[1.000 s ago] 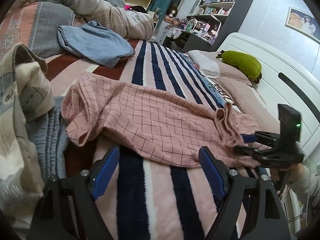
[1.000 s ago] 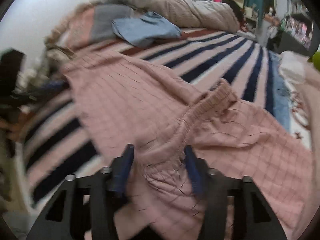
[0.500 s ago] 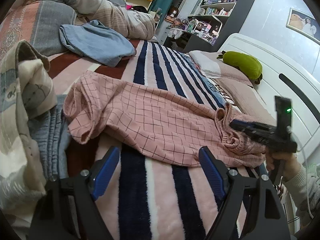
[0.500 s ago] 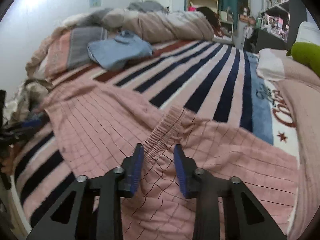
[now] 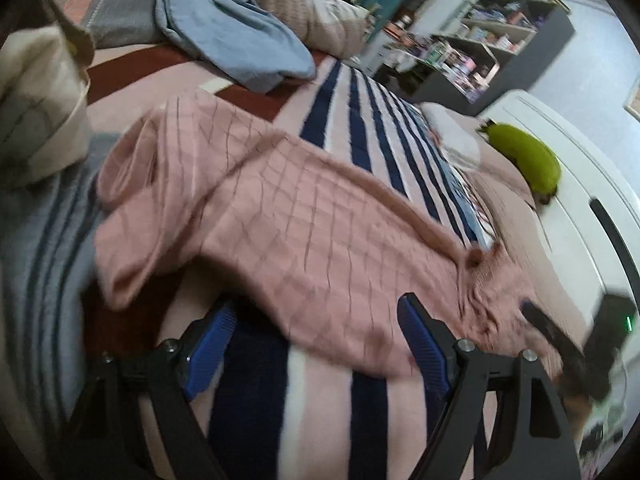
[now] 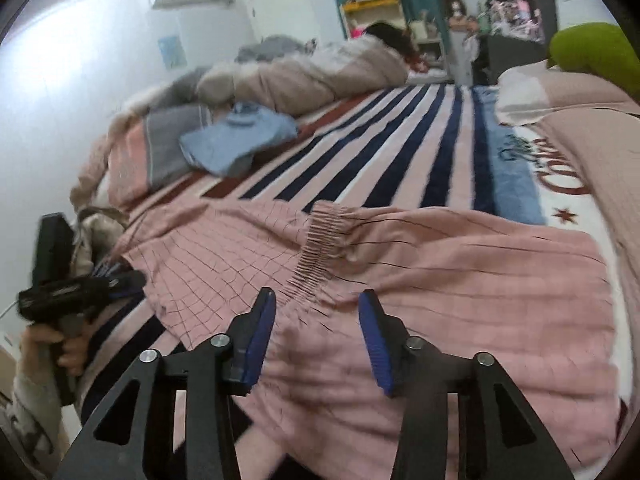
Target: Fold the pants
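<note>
Pink checked pants (image 5: 304, 232) lie spread across the striped bed, also seen in the right wrist view (image 6: 440, 280), with the elastic waistband (image 6: 320, 248) bunched near the middle. My left gripper (image 5: 316, 332) is open, its blue pads just at the near edge of the pant legs. My right gripper (image 6: 316, 332) is open and empty, hovering over the fabric just short of the waistband. Each gripper shows in the other's view: the right one (image 5: 560, 340) by the waist end, the left one (image 6: 80, 288) by the leg end.
A folded light blue garment (image 5: 240, 52) lies further back on the striped blanket (image 5: 360, 128). A rumpled duvet (image 6: 304, 76) and a green plush (image 5: 524, 160) by the pillows and white headboard. A grey and beige cloth pile (image 5: 36, 152) sits at the left edge.
My right gripper has opened wider and let go of the waistband, which now lies flatter. My left gripper has moved closer to the pant legs. The pants have spread out.
</note>
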`<state>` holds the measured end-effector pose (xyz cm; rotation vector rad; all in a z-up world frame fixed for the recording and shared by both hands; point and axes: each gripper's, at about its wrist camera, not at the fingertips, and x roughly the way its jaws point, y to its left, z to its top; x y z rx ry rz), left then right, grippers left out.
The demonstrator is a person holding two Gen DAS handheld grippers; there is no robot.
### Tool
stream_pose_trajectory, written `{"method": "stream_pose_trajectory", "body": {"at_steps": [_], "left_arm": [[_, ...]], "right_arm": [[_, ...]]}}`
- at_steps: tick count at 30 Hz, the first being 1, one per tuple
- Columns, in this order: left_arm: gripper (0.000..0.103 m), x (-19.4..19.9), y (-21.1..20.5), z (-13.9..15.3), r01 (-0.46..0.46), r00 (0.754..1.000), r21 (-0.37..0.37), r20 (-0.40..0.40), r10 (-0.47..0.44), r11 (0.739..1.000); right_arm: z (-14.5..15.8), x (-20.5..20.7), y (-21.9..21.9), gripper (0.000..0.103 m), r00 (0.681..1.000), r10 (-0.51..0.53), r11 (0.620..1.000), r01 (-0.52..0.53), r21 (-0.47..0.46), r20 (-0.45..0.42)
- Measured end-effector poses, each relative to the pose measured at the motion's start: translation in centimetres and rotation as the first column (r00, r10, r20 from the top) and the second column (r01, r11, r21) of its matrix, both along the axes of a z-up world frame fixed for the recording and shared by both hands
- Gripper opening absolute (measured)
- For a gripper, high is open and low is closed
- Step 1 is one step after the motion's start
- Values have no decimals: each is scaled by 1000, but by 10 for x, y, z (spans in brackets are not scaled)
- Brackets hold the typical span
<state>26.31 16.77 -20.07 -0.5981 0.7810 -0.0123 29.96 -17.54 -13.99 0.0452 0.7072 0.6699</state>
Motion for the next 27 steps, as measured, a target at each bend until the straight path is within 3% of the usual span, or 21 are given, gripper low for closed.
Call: {"method": "stream_pose_trajectory", "body": {"at_steps": [9,11,14,15,16,23,27], "left_arm": [[77,61,18,0,-130,992,37,-2,130,991],[66,69,19,3,-143,990,70,0,143,987],[31,76,21,9,-152,988,104,16,151,983],[13,75,21,11,-151,989,114,22,149,982],[9,74,20,15,-151,988,126,35,148,980],[4,65,-13,71,-76,979,202,202,34,977],[4,69,-50,116,20,953,246,289,-93,969]], "right_arm": [[13,-19,-67,40,991,-129,988,126,90,34],[13,-20,-83,43,984,-173,982,169,79,40],[8,-18,-103,45,973,-228,972,226,61,29],[7,-18,-108,45,971,-237,970,235,56,29],[4,-19,-114,45,967,-254,966,252,48,28],[-1,-25,-132,45,962,-271,960,270,73,11],[1,-26,-134,45,964,-266,960,264,91,15]]}}
